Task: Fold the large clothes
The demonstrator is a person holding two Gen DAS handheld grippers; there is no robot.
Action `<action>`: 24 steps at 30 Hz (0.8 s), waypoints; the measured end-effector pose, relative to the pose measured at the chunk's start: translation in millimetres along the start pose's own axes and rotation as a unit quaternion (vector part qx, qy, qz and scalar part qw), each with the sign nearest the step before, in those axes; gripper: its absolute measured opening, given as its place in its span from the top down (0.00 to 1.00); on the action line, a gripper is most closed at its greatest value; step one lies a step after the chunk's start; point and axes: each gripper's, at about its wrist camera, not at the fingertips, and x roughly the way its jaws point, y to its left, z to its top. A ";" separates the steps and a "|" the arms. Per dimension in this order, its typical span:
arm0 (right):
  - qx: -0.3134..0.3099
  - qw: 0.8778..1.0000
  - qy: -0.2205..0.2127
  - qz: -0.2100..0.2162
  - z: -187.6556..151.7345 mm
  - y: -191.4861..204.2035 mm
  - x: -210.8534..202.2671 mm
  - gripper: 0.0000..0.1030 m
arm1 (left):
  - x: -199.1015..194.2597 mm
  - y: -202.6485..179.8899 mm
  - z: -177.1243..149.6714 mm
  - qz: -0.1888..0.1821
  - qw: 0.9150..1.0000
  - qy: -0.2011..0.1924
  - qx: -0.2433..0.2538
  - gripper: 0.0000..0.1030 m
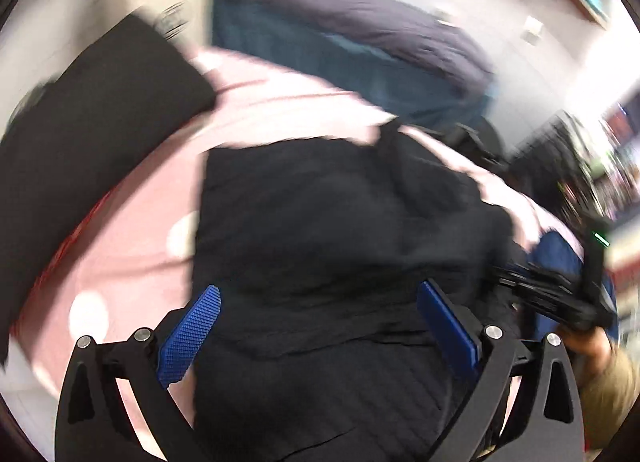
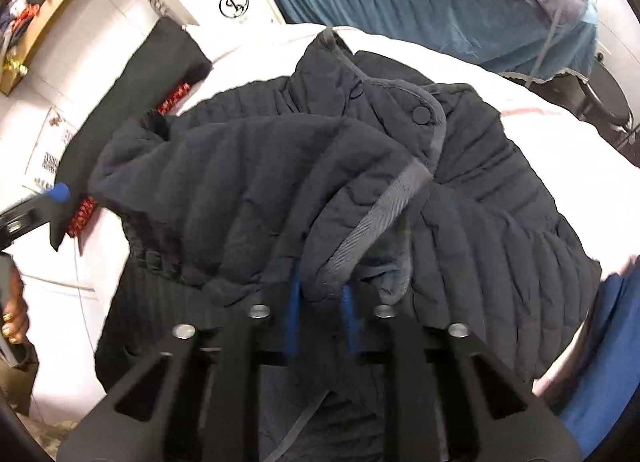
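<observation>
Right wrist: right gripper (image 2: 320, 298) pinching fold of dark navy quilted puffer jacket (image 2: 500, 221) | left wrist: left gripper (image 1: 320, 326) spread wide above jacket | jacket lies on pink-covered counter (image 1: 132, 254)

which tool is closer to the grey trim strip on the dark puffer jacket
Right. The right tool is closed on the jacket fold right at the grey trim strip. The left tool stands open above plain quilted fabric, away at the jacket's far edge.
</observation>
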 end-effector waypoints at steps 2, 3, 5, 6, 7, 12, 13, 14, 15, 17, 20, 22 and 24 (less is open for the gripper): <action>0.031 0.999 -0.011 -0.018 -5.3 -14.2 -14.1 0.85 | 0.0 26.5 -5.5 0.029 0.999 -0.003 -0.040 0.06; 0.048 0.998 -0.013 -0.023 -8.0 -21.8 -18.7 0.85 | -0.1 36.4 -8.0 0.037 0.998 -0.004 -0.054 0.06; 0.097 0.995 -0.006 -0.032 -16.9 -45.6 -26.3 0.85 | 0.5 50.7 -11.6 0.047 0.996 -0.004 -0.078 0.06; 0.107 0.994 0.003 -0.033 -19.8 -52.1 -25.0 0.85 | 2.9 54.6 -12.7 0.048 0.995 -0.002 -0.085 0.06; 0.116 0.993 0.021 -0.027 -24.0 -58.8 -20.3 0.84 | 7.5 55.8 -12.9 0.048 0.995 0.002 -0.088 0.06; 0.139 0.986 0.068 -0.069 -37.3 -69.9 -3.4 0.44 | 33.3 31.4 -6.1 0.061 0.997 0.024 -0.044 0.06; 0.147 0.984 0.060 -0.080 -37.5 -71.6 -7.5 0.40 | 37.5 23.2 -4.9 0.068 0.997 0.025 -0.027 0.06; 0.158 0.982 0.049 -0.090 -37.6 -72.4 -13.7 0.39 | 41.5 11.4 -4.1 0.078 0.997 0.026 -0.003 0.06; 0.169 0.980 0.034 -0.101 -38.0 -73.1 -22.5 0.39 | 44.6 2.4 -2.4 0.085 0.996 0.025 0.014 0.06; 0.166 0.979 0.000 -0.121 -34.3 -67.5 -41.9 0.39 | 50.7 -21.2 0.8 0.091 0.994 0.020 0.053 0.06; 0.112 0.985 -0.036 -0.129 -19.3 -44.9 -59.2 0.39 | 57.9 -56.0 4.7 0.086 0.990 0.006 0.115 0.06; 0.059 0.990 -0.042 -0.125 -10.8 -18.3 -58.2 0.34 | 64.5 -77.8 7.0 0.086 0.984 0.003 0.154 0.06; 0.013 0.992 -0.027 -0.121 -6.8 4.0 -43.0 0.32 | 74.6 -97.8 7.9 0.086 0.978 0.002 0.190 0.06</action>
